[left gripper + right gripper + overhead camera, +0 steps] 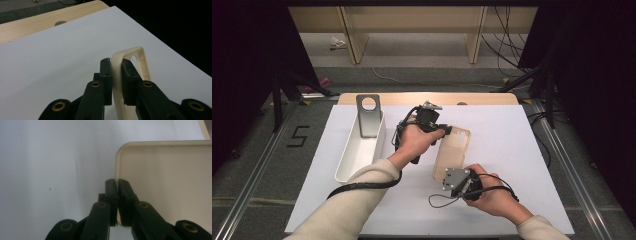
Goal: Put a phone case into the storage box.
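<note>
White tabletop [512, 165]: both tongs (left [447, 131], right [451, 176]) pinch opposite edges of the phone case [457, 150].

The high view is evenly lit from above: the white worktop [512, 150] is bright and soft-edged, while the upper corners and both sides fall into near black. Shadows under the hands are faint and short. The picture is slightly soft overall. In both gripper views the near jaws at the bottom are dark and blurred. The left gripper view's right side is black.
</note>
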Motion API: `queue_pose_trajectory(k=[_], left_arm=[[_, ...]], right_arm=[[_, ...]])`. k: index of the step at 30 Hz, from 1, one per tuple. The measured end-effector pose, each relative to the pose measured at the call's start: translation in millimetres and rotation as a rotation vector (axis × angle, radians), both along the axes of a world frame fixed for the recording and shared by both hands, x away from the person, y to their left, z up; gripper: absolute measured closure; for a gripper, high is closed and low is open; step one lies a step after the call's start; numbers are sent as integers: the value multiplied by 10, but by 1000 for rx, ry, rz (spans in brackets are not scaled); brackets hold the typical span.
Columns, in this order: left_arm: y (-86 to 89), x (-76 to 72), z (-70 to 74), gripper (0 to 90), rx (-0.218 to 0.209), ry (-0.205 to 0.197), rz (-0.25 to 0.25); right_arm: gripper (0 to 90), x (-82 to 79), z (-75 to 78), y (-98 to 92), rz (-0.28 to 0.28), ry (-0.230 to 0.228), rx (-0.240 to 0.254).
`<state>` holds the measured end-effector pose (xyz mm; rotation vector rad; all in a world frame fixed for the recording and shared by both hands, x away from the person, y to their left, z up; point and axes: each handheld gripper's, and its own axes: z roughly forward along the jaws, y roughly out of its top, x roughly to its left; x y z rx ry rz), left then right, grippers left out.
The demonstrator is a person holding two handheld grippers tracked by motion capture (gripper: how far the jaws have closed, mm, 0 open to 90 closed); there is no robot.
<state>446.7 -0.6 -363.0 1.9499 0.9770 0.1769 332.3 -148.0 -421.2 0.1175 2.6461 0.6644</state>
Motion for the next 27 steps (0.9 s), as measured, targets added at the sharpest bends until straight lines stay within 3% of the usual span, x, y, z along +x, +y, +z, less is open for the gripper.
queue_pose_trajectory(k=[2, 5, 6, 7, 10, 13, 19, 23, 27], left_arm=[[-10, -24, 19, 813, -11, -11, -6], [-21, -60, 48, 815, -23, -27, -16], [-26, -73, 58, 817, -10, -43, -25], [-29, -91, 66, 817, 25, -85, -29], [6, -98, 68, 817, 28, -126, -39], [60, -100, 67, 816, 34, -189, -42], [183, -110, 72, 816, 24, -262, -36], [281, -122, 90, 815, 12, -309, -36], [362, -133, 107, 815, 18, -333, -40]], right_arm=[[873, 3, 1, -1, -2, 13, -5], [861, 20, -8, -8, 0, -5, -7], [848, 26, -5, -12, 1, -2, -12], [824, 28, -5, -18, -3, 0, -11], [780, 48, 8, -49, -13, -7, 11], [676, 60, 21, -75, -43, -19, 60], [491, 117, 36, -145, -145, -28, 172], [400, 176, 61, -235, -220, 14, 247], [346, 220, 56, -319, -258, 52, 299]])
